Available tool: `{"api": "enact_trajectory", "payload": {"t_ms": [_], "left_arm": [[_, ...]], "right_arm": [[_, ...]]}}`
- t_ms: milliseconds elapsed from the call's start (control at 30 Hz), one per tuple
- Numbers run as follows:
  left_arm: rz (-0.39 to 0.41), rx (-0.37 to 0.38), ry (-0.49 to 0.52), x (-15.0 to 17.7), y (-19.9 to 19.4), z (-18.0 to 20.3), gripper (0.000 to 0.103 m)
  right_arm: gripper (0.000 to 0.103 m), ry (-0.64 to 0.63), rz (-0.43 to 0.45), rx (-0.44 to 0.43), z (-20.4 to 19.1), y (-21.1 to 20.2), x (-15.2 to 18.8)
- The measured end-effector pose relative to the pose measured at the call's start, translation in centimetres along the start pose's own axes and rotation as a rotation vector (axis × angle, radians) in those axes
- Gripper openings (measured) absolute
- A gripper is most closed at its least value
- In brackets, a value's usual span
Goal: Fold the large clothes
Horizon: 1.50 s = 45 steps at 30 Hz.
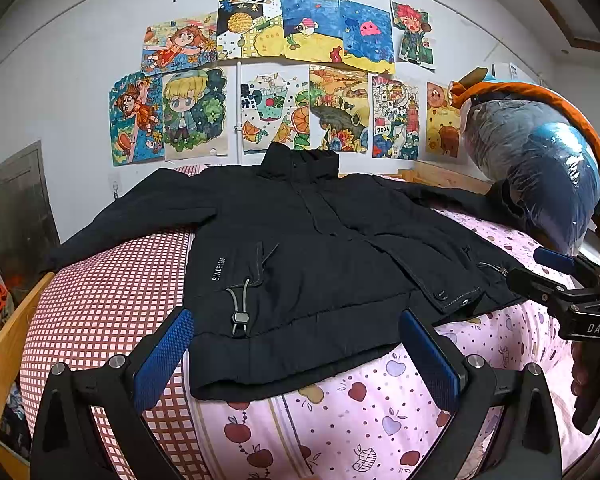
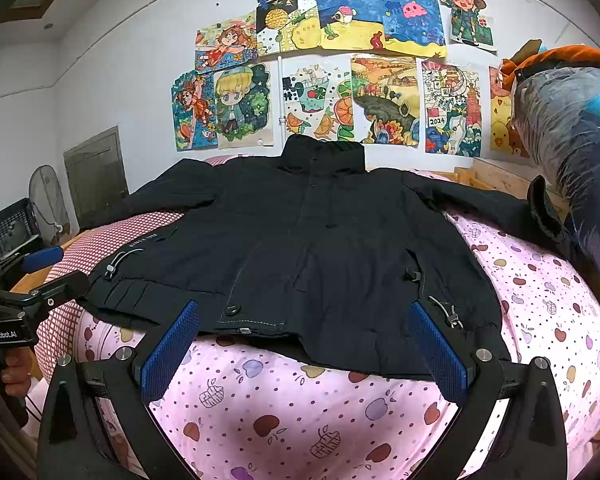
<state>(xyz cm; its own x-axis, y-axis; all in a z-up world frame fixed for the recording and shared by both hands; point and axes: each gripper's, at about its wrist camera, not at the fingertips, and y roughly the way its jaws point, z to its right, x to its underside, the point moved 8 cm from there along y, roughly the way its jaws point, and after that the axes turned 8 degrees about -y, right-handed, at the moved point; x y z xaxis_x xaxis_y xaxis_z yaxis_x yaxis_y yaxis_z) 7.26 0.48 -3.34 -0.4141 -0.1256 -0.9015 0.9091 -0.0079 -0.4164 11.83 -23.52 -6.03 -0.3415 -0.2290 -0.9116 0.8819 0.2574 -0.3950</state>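
Note:
A black padded jacket [image 1: 300,248] [image 2: 320,240] lies spread flat on the bed, front up, collar toward the wall and both sleeves stretched out sideways. My left gripper [image 1: 296,356] hovers open just short of the hem's left half, nothing between its blue pads [image 1: 164,356]. My right gripper [image 2: 304,352] is open too, facing the hem's right half near the snap buttons. Each gripper shows in the other's view: the right one [image 1: 540,276] at the right edge, the left one [image 2: 48,276] at the left edge, held by a hand.
The bed carries a pink apple-print sheet [image 2: 300,420] and a red checked cover [image 1: 100,304], with a wooden frame [image 1: 8,336]. A plastic-wrapped bundle [image 1: 540,168] sits at the right by one sleeve. Drawings [image 1: 284,76] cover the wall behind. A crate and fan [image 2: 44,208] stand on the left.

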Motion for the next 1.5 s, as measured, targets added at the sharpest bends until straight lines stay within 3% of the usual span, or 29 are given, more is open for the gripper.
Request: {"api": "enact_trajectory", "payload": {"t_ms": [1300, 1500], "left_arm": [[0.002, 0.002, 0.006, -0.2, -0.3, 0.3, 0.103], [-0.016, -0.006, 0.011, -0.2, -0.1, 0.1, 0.103]], "right_arm": [[0.102, 0.005, -0.008, 0.002, 0.6, 0.1, 0.3], [0.102, 0.023, -0.014, 0.036, 2.0, 0.5, 1.0]]}}
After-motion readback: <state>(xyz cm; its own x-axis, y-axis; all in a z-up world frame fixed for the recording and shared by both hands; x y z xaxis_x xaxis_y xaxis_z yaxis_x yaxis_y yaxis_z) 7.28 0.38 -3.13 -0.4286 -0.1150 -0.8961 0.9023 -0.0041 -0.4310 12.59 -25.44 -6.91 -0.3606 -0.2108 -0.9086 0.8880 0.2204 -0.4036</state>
